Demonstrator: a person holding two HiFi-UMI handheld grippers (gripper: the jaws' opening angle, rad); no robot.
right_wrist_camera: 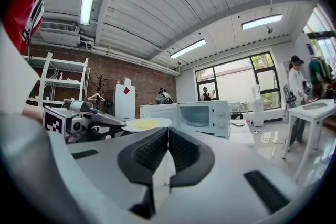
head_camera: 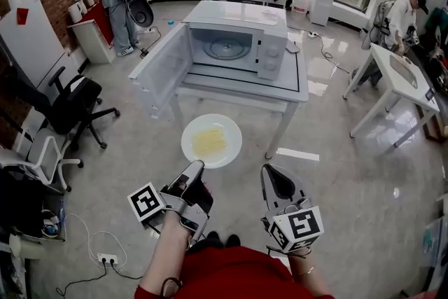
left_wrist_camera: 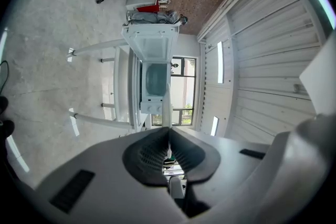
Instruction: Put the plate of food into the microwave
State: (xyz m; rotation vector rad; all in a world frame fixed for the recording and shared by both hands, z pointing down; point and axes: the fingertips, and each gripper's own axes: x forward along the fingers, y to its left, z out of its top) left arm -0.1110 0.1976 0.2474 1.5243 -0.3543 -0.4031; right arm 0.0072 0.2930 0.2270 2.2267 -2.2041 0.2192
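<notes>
The left gripper point(head_camera: 195, 167) had its jaws pinched tight on the near rim of the white plate point(head_camera: 229, 128), holding it level so the yellow food point(head_camera: 210, 142) would not slide. The plate hung in the air short of the microwave point(head_camera: 238, 45), whose door point(head_camera: 157, 70) stood wide open to receive it. The right gripper point(head_camera: 274, 177), jaws together and empty, hung alongside.

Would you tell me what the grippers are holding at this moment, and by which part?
The left gripper pinches the plate by its near rim. The right gripper is shut and empty.
</notes>
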